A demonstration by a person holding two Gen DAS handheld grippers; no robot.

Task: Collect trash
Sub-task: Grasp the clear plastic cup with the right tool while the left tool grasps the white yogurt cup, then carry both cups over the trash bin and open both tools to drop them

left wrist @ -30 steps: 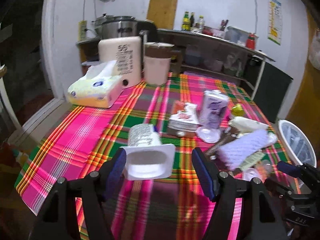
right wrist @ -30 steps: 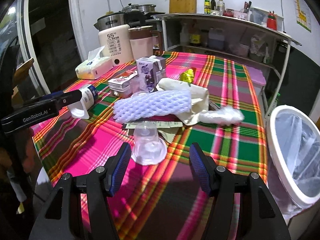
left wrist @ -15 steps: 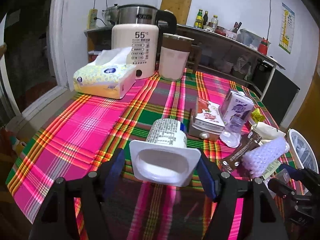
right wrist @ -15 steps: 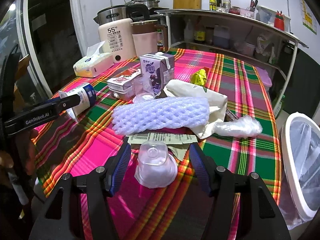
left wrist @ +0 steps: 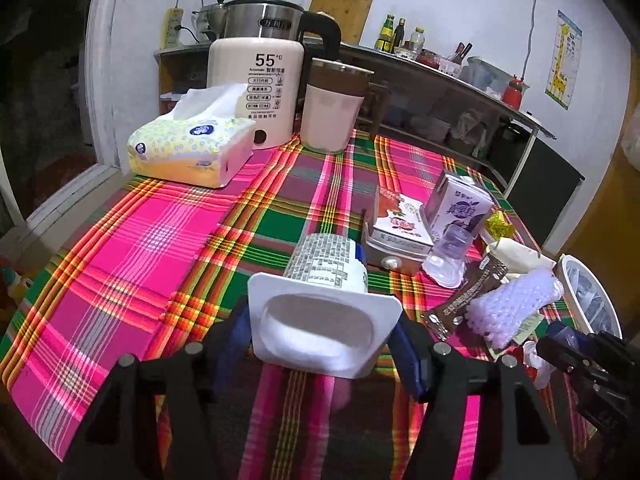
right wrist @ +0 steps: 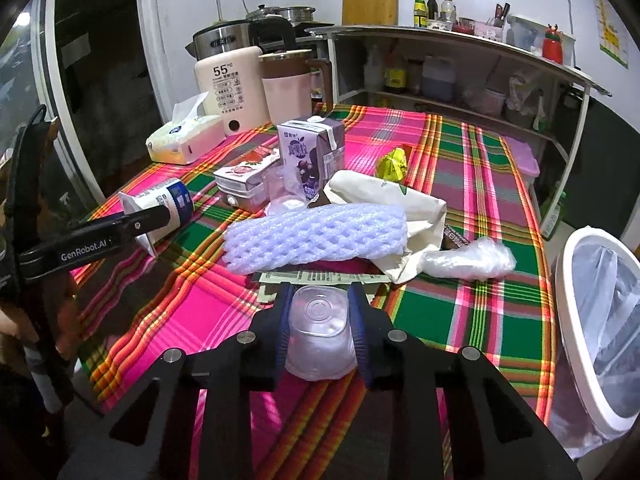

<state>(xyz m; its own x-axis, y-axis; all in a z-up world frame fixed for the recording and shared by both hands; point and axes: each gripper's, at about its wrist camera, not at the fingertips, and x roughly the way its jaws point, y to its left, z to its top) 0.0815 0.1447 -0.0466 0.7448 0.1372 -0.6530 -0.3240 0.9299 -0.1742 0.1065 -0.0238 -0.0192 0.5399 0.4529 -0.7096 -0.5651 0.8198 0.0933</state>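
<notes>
The right gripper (right wrist: 320, 330) was closed on the upturned clear cup (right wrist: 320, 332), nearest the bin (right wrist: 600, 320) off the table's right edge; the left gripper (left wrist: 322, 336) clasped the yogurt pot (left wrist: 324, 304), lying lengthwise, farther from that bin.

Both wrist cams low, close, sharing tablecloth (left wrist: 168, 240).

The left gripper (left wrist: 322, 344) pinches a white yogurt cup (left wrist: 325, 312) by its square rim, open mouth facing near, over the plaid tablecloth (left wrist: 160, 240). Far left sits a tissue pack (left wrist: 192, 148); right, a purple milk carton (left wrist: 458, 210).
</notes>
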